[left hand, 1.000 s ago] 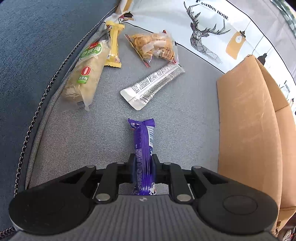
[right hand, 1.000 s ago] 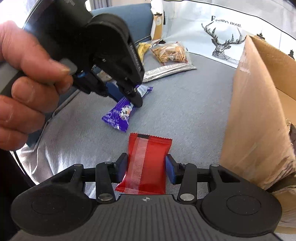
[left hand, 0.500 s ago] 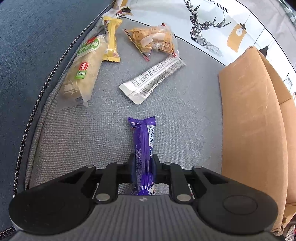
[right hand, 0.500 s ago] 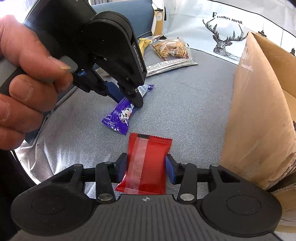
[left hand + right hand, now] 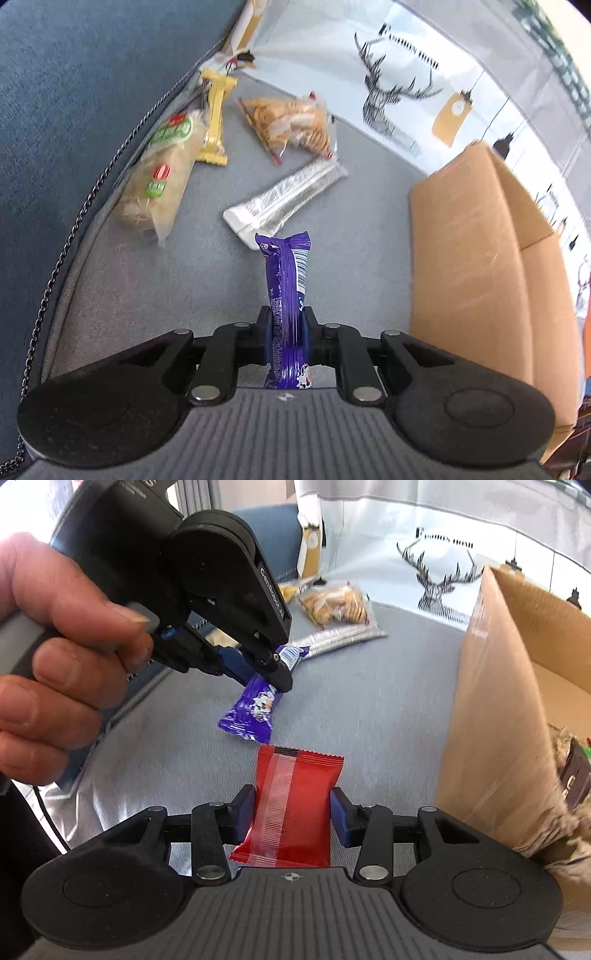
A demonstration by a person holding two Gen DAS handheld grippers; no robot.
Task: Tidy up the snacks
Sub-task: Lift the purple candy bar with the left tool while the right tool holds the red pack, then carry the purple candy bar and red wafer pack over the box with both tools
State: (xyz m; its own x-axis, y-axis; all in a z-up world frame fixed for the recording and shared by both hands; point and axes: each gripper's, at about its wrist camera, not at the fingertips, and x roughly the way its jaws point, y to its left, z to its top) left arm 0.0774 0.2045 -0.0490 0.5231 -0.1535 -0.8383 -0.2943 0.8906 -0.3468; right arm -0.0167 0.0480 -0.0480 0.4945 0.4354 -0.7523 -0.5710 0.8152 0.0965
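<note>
Nearest the right wrist camera, the right gripper (image 5: pixel 292 808) clamps a red snack packet (image 5: pixel 291 808) across its width, both blue pads pressed to the packet's sides, just left of the cardboard box (image 5: pixel 495 716). Past it, further left of the box, the left gripper (image 5: pixel 286 328) pinches a purple snack bar (image 5: pixel 286 291) on edge, its jaws drawn very narrow on the wrapper. In the right wrist view the bar's lower end hangs clear of the grey cushion (image 5: pixel 369 701), and a person's hand (image 5: pixel 62 657) grips the tool's handle. Beyond the purple bar, still left of the box, lies a silver sachet (image 5: pixel 286 194) flat on the cushion. Farther on sit a clear bag of brown crackers (image 5: pixel 291 123), a long pale packet with green labels (image 5: pixel 162 173) and a yellow bar (image 5: pixel 214 122). Farthest, behind the box, hangs a white cloth with a printed deer (image 5: pixel 391 96).
</note>
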